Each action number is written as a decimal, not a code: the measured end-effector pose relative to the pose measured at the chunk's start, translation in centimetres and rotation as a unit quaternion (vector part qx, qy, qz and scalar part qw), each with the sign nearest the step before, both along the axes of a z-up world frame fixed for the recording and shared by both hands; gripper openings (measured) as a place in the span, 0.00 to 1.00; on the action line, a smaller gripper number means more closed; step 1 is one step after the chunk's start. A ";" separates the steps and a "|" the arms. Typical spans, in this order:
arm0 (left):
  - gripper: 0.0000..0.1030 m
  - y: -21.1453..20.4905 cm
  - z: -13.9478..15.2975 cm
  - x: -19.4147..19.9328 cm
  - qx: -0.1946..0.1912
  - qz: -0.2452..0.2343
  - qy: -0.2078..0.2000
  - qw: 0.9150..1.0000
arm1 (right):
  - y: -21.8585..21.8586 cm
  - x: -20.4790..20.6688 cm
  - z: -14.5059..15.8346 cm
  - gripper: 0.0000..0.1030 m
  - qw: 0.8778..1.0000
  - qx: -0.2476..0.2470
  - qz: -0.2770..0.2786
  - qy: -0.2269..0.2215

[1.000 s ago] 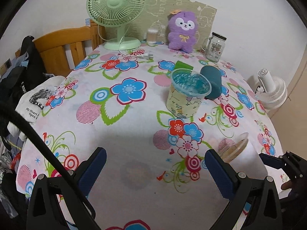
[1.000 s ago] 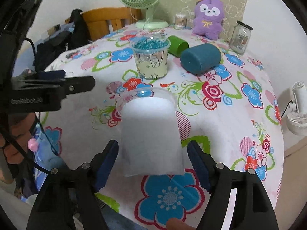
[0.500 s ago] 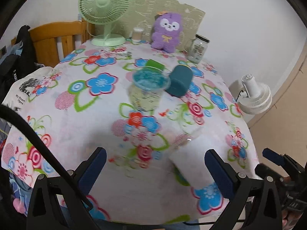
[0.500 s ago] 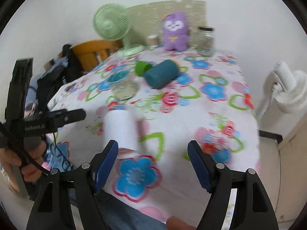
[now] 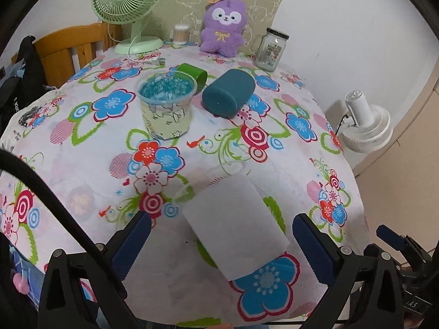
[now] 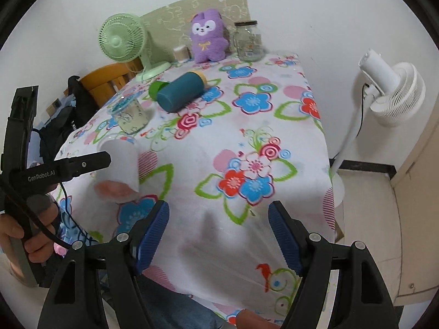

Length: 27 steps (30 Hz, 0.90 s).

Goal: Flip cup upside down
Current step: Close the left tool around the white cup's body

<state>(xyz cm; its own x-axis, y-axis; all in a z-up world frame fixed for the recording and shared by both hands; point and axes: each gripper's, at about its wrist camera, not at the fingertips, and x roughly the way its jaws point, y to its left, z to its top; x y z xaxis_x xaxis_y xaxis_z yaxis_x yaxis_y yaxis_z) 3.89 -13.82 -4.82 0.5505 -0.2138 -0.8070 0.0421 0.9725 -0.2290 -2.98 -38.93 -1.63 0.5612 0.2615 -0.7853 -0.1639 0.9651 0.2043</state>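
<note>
A frosted white plastic cup [image 5: 233, 224] lies on its side on the floral tablecloth near the table's front edge, its mouth pointing away from me. My left gripper [image 5: 219, 244] is open, with the cup between its blue fingers and apart from both. In the right wrist view the cup [image 6: 120, 164] lies at the left, partly behind the left gripper's body. My right gripper [image 6: 218, 235] is open and empty over the table's front right edge, well to the right of the cup.
A patterned clear cup [image 5: 166, 107] stands mid-table. A teal cylinder [image 5: 229, 93] and a green cup [image 5: 193, 72] lie behind it. A green fan [image 5: 129, 8], purple plush [image 5: 223, 26] and glass jar [image 5: 271, 49] line the back. A white floor fan [image 6: 389, 90] stands right of the table.
My right gripper has swung away to the right, leaving the cup at its left. My left gripper has moved right and closer, so the cup now lies between its fingers.
</note>
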 end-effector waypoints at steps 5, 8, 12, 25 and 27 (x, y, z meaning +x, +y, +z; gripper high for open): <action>1.00 -0.8 -0.9 0.6 0.006 0.003 0.008 1.000 | -0.6 0.2 -0.6 0.75 1.000 0.000 0.000 0.006; 1.00 -1.1 -1.6 1.0 0.004 0.005 0.017 1.000 | -0.8 0.2 -0.8 0.75 1.000 -0.001 0.000 0.008; 1.00 -1.4 -2.2 1.3 0.001 0.004 0.025 1.000 | -1.0 0.2 -1.1 0.75 1.000 -0.002 -0.001 0.012; 0.72 -1.1 -3.6 0.9 -0.015 0.016 0.044 0.999 | -1.2 0.4 -1.5 0.75 1.000 0.005 -0.007 0.023; 0.70 -1.0 -3.6 0.8 -0.015 0.013 0.042 0.999 | -1.1 0.5 -1.6 0.75 1.000 0.006 -0.005 0.023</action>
